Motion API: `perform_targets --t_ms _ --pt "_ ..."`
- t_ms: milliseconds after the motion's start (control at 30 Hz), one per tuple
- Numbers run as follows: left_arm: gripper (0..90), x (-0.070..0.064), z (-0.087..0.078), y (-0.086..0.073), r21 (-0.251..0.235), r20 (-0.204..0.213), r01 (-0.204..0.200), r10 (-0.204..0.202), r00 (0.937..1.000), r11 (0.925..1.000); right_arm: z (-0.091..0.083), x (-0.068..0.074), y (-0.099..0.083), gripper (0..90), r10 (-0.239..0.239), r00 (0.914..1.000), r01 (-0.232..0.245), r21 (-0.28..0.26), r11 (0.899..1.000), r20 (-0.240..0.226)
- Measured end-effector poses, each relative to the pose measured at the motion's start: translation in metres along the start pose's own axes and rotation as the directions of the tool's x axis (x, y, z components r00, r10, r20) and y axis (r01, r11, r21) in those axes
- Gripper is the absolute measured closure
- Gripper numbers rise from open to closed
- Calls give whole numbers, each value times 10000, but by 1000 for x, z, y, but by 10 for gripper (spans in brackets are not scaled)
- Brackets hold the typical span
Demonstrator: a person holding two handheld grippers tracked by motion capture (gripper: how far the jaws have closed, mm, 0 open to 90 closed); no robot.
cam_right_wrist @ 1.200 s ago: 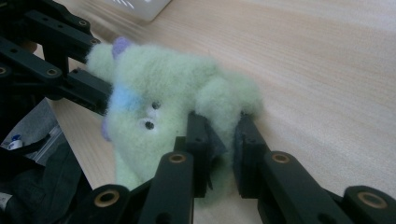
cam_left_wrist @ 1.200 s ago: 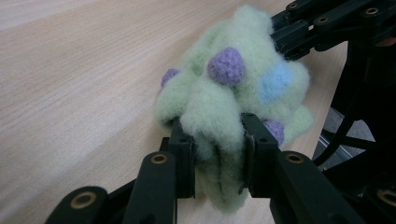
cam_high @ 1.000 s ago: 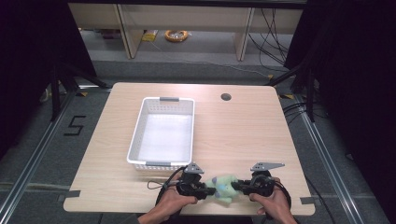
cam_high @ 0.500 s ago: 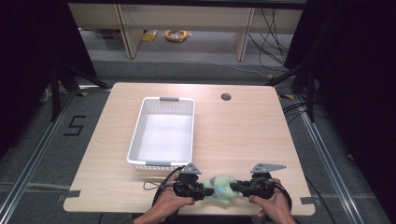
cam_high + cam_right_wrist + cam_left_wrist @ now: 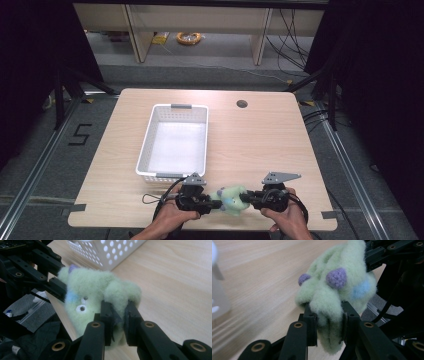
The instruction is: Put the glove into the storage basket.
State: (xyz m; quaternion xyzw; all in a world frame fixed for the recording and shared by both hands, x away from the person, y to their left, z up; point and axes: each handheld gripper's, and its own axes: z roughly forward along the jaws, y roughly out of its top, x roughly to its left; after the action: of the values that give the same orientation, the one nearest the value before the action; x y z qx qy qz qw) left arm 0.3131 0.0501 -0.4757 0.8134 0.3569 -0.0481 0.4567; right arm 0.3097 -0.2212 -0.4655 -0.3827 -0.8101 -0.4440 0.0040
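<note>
Plush toy (image 5: 229, 198): pale green, low centre of the high view, at the worktop's (image 5: 260, 145) near edge.
Left claw (image 5: 328, 322): clamped on a fuzzy fold — purple bumps show here.
Right claw (image 5: 118, 321): pinching the toy's other side — an eye shows here.
Basket (image 5: 148, 145): white, left of centre.

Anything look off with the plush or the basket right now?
Nothing damaged or spilled. The green plush toy is pinched from both sides, left gripper and right gripper each squeezing a fold of fuzz, near the table's front edge. The white basket sits square.
</note>
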Motion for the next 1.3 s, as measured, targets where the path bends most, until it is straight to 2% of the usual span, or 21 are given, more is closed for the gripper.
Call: perform_targets --t_ms 33,67,133,167,200,367,433,467,500,533,567,600,633,667,900,933,967,1033,1067,1200,1300 --pt "705 -1 -3 1 -48 -68 -31 31 10000 10000 -1 2 2 804 80 9999 -79 13 10000 -127" --pt "704 -3 -5 3 -29 -113 -60 60 9999 10000 -2 3 5 804 12 10000 -12 3 10000 9" --pt "704 -5 -9 5 -12 -261 -121 121 9996 9999 -1 4 8 804 -173 9998 173 -90 9998 -72" --pt "704 -5 -11 6 42 -264 -148 149 9995 9999 -2 8 10 803 156 9998 -155 36 9999 -139" --pt "703 -6 -13 6 97 -346 -204 207 9992 9997 -2 6 12 804 -167 9999 167 72 9998 -30" --pt "703 -6 -22 11 47 -491 -170 172 9986 9998 0 10 20 803 -165 9998 166 115 9998 -105" --pt "703 -4 -27 14 96 -407 -183 187 9990 9998 -1 13 24 804 -114 9997 116 98 9999 -207" --pt "703 -4 -30 16 110 -543 -255 261 9982 9996 -1 13 27 803 -468 9988 469 29 9989 -171" --pt "703 -4 -32 17 78 -483 -280 283 9984 9996 0 15 29 804 -314 9994 312 -85 9995 -137" --pt "703 -4 -35 19 52 -598 -363 365 9975 9993 -1 16 32 804 -370 9990 368 -72 9993 -254" --pt "703 -4 -38 21 10 -628 -401 400 9972 9992 0 15 35 803 -675 9974 672 -156 9976 -243" --pt "703 -4 -41 23 -42 -678 -443 439 9967 9990 0 17 38 804 -569 9978 564 -163 9983 -353" --pt "703 -4 -44 25 -79 -732 -403 396 9965 9992 -1 18 42 804 -718 9972 716 -99 9974 -197" --pt "703 -2 -47 27 -46 -740 -541 537 9958 9985 0 19 45 804 -753 9966 747 -204 9970 -334" --pt "703 5 -66 39 -50 -962 -236 231 9951 9997 3 27 71 803 -1245 9919 1242 -160 9921 -246" --pt "703 7 -70 41 -38 -992 -185 180 9949 9998 5 29 74 804 -1127 9933 1126 -75 9936 -254" --pt "703 7 -70 41 -38 -992 -185 180 9949 9998 8 29 79 804 -1348 9906 1345 -117 9908 -227" --pt "703 12 -76 44 -38 -1090 -123 119 9940 9999 10 32 85 804 -1215 9923 1212 -103 9926 -244" --pt "702 14 -79 46 -78 -1106 -34 25 9939 10000 11 30 89 804 -1497 9884 1494 -114 9887 -269" --pt "703 21 -87 49 -96 -1288 -15 3 9917 10000 17 35 100 803 -1394 9898 1393 -56 9902 -293" --pt "702 29 -94 52 -103 -1403 223 -235 9898 9997 26 38 115 804 -1733 9840 1733 -42 9849 -403"
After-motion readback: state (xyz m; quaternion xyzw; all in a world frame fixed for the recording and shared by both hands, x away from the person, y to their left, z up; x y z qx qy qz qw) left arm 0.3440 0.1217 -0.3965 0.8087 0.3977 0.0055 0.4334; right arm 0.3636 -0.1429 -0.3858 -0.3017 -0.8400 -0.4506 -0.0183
